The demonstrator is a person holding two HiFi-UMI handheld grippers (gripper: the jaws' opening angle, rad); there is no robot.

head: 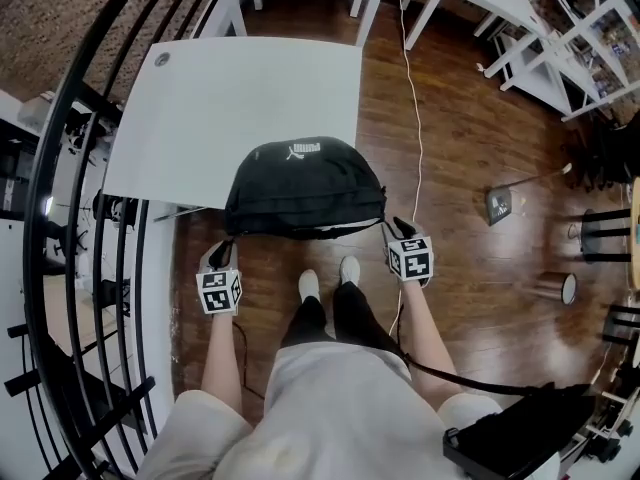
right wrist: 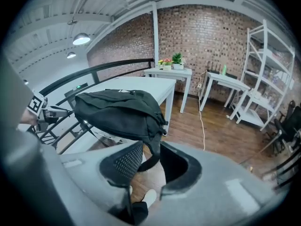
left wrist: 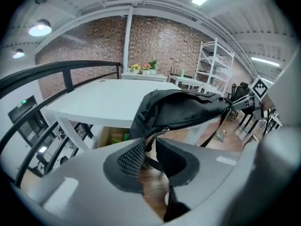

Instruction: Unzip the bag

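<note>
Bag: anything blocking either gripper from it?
Nothing visible. The bag lies at the near edge of the table; left gripper and right gripper flank it, jaws apart, a strap between each pair.

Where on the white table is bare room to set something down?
Bare: the white table beyond the black bag, to its far edge. Crowded: the near edge, where the bag overhangs, left gripper and right gripper at its ends.
</note>
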